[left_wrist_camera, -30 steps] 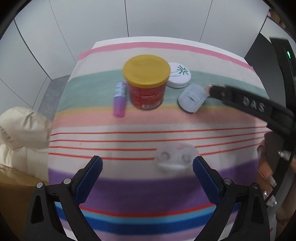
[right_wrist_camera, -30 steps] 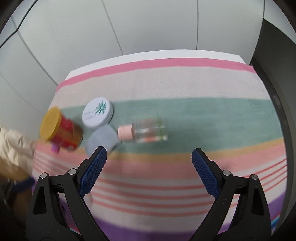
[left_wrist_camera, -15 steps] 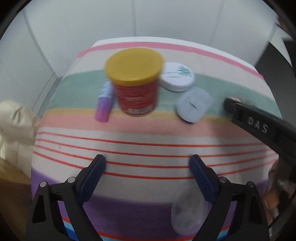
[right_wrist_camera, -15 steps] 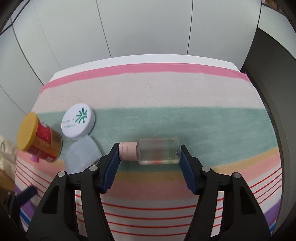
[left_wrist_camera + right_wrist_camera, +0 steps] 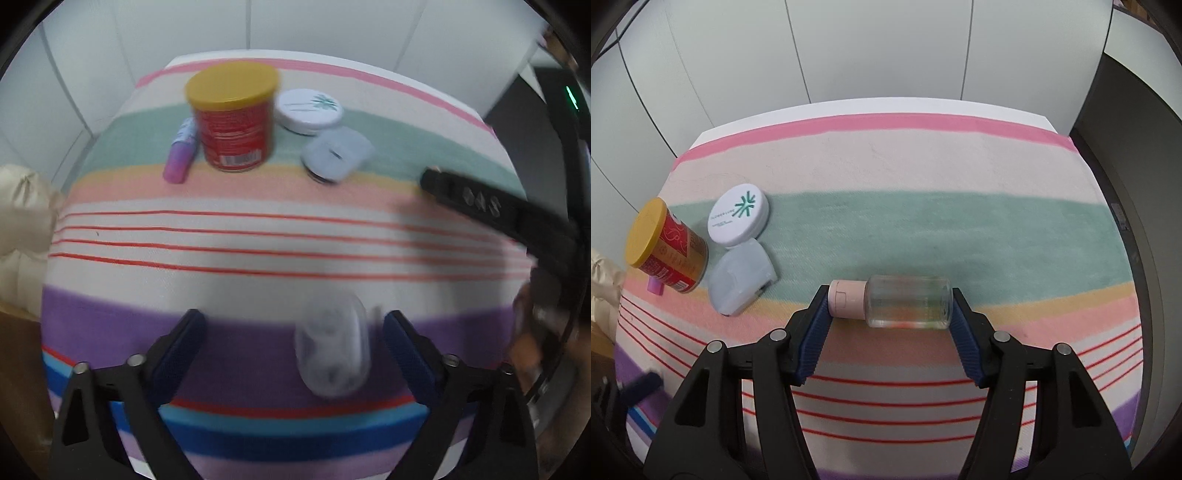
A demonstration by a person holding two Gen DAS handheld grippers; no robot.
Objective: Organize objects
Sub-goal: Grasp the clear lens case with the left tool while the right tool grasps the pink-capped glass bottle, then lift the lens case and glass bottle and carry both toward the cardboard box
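My right gripper (image 5: 889, 301) is shut on a clear bottle with a pink cap (image 5: 897, 305), held sideways end to end over the striped cloth. My left gripper (image 5: 293, 330) is open, with a clear oval case (image 5: 332, 354) lying on the purple stripe between its fingers, nearer the right one. At the far side stand a red can with a yellow lid (image 5: 232, 118) (image 5: 663, 251), a purple tube (image 5: 180, 155), a white round tin (image 5: 309, 110) (image 5: 738, 213) and a pale blue case (image 5: 335, 153) (image 5: 740, 278).
The striped cloth (image 5: 923, 166) covers the whole table, with white wall panels behind. A cream padded thing (image 5: 22, 229) is off the left edge. The right gripper's black arm (image 5: 495, 210) reaches in from the right in the left wrist view.
My right gripper closed on the clear bottle. My left gripper drew back toward the near edge, so the clear oval case now lies between its fingers.
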